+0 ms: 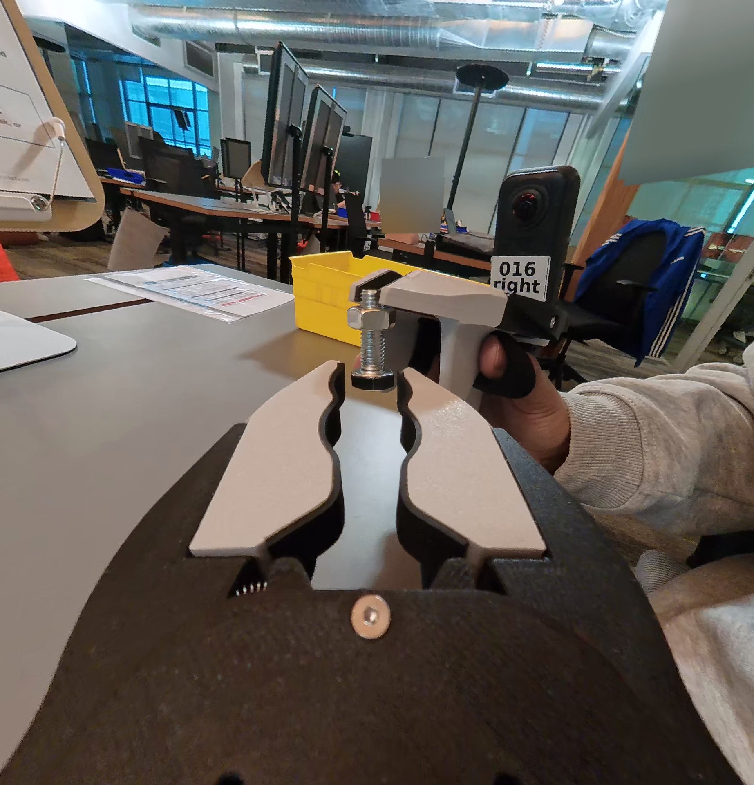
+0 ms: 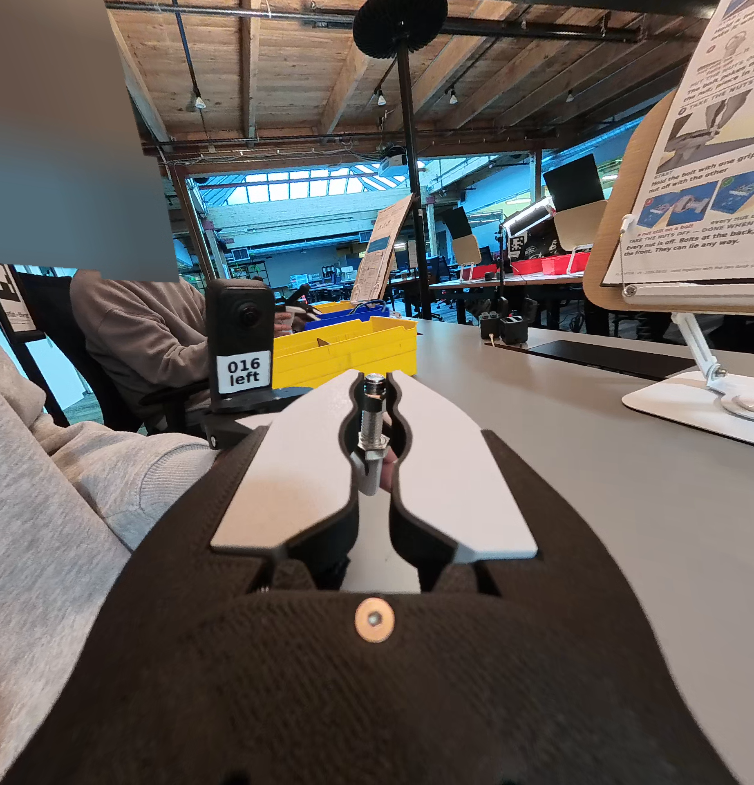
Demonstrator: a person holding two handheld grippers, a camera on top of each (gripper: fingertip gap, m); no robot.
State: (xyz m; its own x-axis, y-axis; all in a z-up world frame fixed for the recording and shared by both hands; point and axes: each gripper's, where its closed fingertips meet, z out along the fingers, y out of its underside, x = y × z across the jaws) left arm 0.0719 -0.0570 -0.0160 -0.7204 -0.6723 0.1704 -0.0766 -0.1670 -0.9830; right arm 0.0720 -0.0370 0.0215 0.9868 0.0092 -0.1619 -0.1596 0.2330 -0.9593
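Note:
A silver bolt [image 1: 371, 348] stands upright above the grey table [image 1: 133, 403], head down, with a hex nut [image 1: 368, 316] near its top. My left gripper [image 1: 370, 374] is shut on the bolt's head at its fingertips. My right gripper [image 1: 375, 293] comes in from the right, held by a hand [image 1: 519, 408], and is shut on the nut. In the right wrist view the right gripper [image 2: 374, 378] pinches the nut [image 2: 373, 387] at its tips. There the bolt's thread [image 2: 371, 420] runs down between the fingers. The left gripper's camera [image 2: 241, 327] stands just to the left.
A yellow bin [image 1: 324, 293] sits on the table behind the bolt, and a blue bin [image 2: 345, 316] stands beyond it. A sheet holder [image 2: 706, 170] on a white base [image 2: 685, 403] stands at one side. A laminated sheet [image 1: 196, 289] lies flat. A seated person [image 2: 141, 331] is close by. Only a small space, under 4 cm, lies between the two pairs of fingers.

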